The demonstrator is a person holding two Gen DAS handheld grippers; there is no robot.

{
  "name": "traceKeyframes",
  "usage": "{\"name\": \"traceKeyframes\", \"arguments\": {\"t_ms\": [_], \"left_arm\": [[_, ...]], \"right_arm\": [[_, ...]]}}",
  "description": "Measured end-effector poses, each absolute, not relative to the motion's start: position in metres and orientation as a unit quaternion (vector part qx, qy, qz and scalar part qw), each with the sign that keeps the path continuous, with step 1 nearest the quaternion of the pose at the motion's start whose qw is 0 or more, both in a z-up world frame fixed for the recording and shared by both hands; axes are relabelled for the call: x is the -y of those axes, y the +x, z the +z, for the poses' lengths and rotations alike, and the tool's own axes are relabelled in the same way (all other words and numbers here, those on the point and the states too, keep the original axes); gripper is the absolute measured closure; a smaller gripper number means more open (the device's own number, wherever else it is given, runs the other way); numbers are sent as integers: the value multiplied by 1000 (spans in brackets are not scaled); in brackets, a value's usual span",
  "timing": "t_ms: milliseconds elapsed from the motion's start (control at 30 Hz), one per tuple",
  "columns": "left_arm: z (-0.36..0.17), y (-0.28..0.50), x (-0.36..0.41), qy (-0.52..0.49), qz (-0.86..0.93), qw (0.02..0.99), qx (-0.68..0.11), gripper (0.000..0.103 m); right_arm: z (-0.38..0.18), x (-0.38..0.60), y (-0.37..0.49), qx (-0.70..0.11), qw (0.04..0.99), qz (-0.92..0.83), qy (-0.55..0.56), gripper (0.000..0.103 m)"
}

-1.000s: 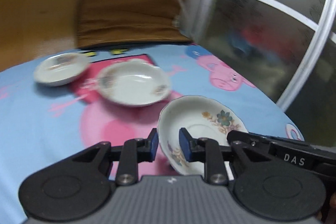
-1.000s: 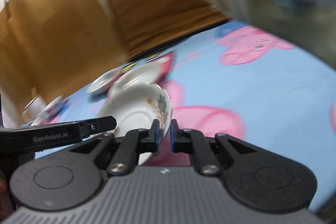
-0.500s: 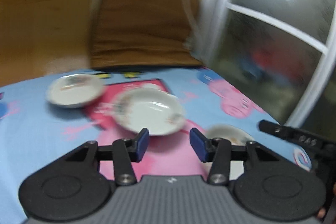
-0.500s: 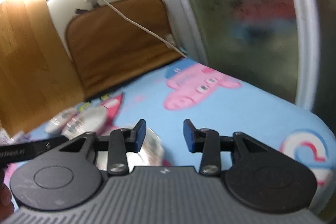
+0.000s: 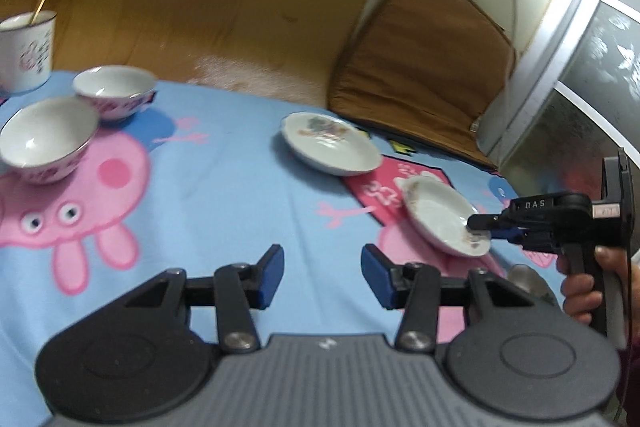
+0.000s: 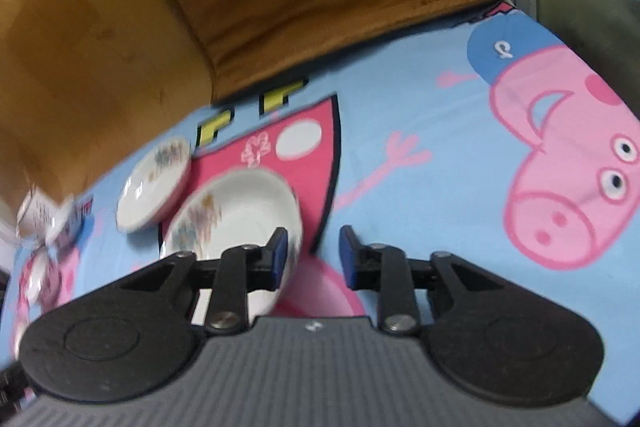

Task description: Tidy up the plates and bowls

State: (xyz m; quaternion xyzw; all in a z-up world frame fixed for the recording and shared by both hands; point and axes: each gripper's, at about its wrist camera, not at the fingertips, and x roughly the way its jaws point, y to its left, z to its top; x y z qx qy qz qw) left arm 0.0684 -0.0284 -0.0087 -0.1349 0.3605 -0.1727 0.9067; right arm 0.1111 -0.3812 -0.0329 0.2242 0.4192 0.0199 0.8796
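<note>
At the far left of my left wrist view a white mug (image 5: 26, 51) with a spoon in it stands at the back edge of the table (image 5: 240, 187), which is covered in a blue cartoon-pig cloth. Just beside it are two white bowls with pink patterns, the nearer bowl (image 5: 46, 139) and the farther bowl (image 5: 115, 91), close together or perhaps touching. My left hand-held gripper (image 5: 322, 277) hovers over bare cloth with its blue pads spread wide, gripping nothing. Further right lies a shallow flowered plate (image 5: 330, 143), and beyond it a second plate (image 5: 444, 213) on the red patch of the cloth. My right hand-held gripper (image 5: 486, 225) reaches over that plate's near rim; in the right wrist view its jaws (image 6: 312, 257) are parted, with the left pad over the plate's (image 6: 236, 211) edge and nothing clamped. A brown cushion (image 5: 420, 67) leans at the wall behind.
</note>
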Motion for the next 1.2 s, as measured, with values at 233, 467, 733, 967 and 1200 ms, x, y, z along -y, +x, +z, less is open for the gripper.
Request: {"name": "traceKeyframes", "arguments": {"t_ms": [233,467,733,967,1200], "left_arm": [[-17,70,9,-162,-179,897,-371,59],[-21,65,-11,-171,-173,894,-377,59],[-35,56,-29,-179,-153,888,-396,78],[-36,53,-28,-181,-150,886,-400,90],[-20,45,-21,-177,-163,892,-383,91]], "right_arm": [[-31,333,97,-452,854,95,237,93],[-28,265,66,-474,828,200,224,93],[-32,233,57,-480,828,227,178,87],[-41,234,58,-470,829,220,207,89],[-33,237,43,-445,846,221,194,89]]}}
